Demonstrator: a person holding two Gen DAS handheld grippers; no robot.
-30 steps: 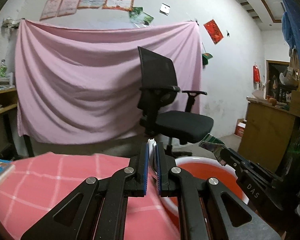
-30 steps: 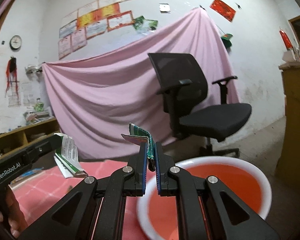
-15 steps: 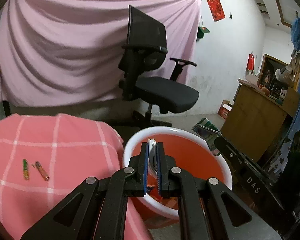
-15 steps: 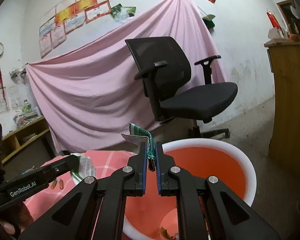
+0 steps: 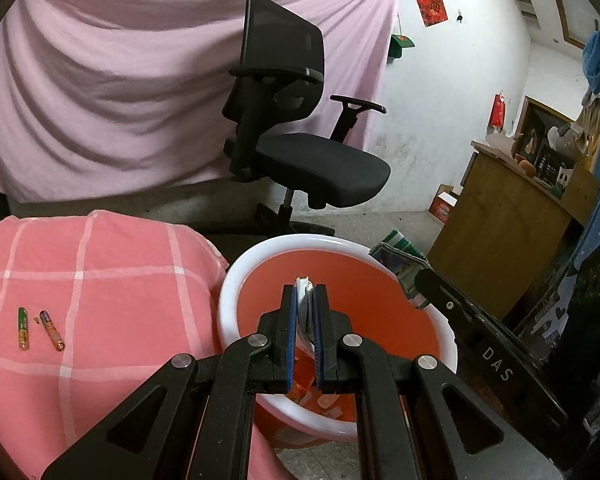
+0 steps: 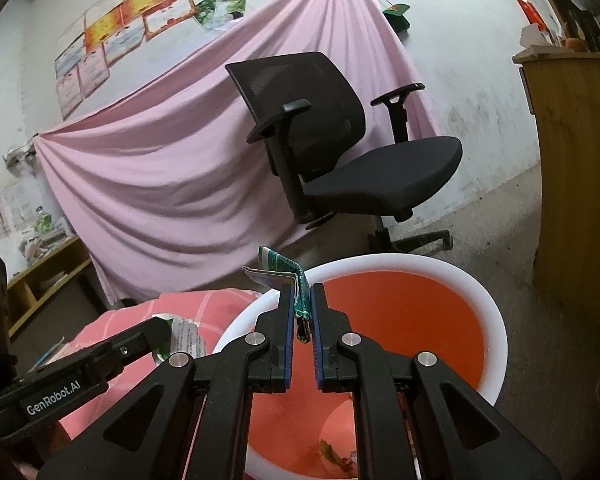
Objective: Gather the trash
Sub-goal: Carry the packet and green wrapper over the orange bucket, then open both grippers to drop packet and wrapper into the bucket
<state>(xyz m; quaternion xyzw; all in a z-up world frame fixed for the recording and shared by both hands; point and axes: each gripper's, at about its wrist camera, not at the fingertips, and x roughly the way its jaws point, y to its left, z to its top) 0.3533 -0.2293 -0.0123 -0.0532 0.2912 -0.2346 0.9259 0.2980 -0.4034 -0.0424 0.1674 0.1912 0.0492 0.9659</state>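
We hold our left gripper [image 5: 304, 292] clamped on a white wrapper [image 5: 302, 285] above the orange bin [image 5: 384, 300]; our right gripper [image 6: 302, 292] pinches a green packet [image 6: 288, 268] over the same bin's white rim; two small sticks [image 5: 40, 328] lie on the pink cloth [image 5: 100, 280]

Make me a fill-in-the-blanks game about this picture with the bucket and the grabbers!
1. The bucket has a white rim and is ____ inside.
2. Each gripper, left and right, is shut on a ____.
3. Two small tubes lie on the ____ checked cloth.
4. Behind the bucket stands a black ____.

Missing words: orange; wrapper; pink; chair
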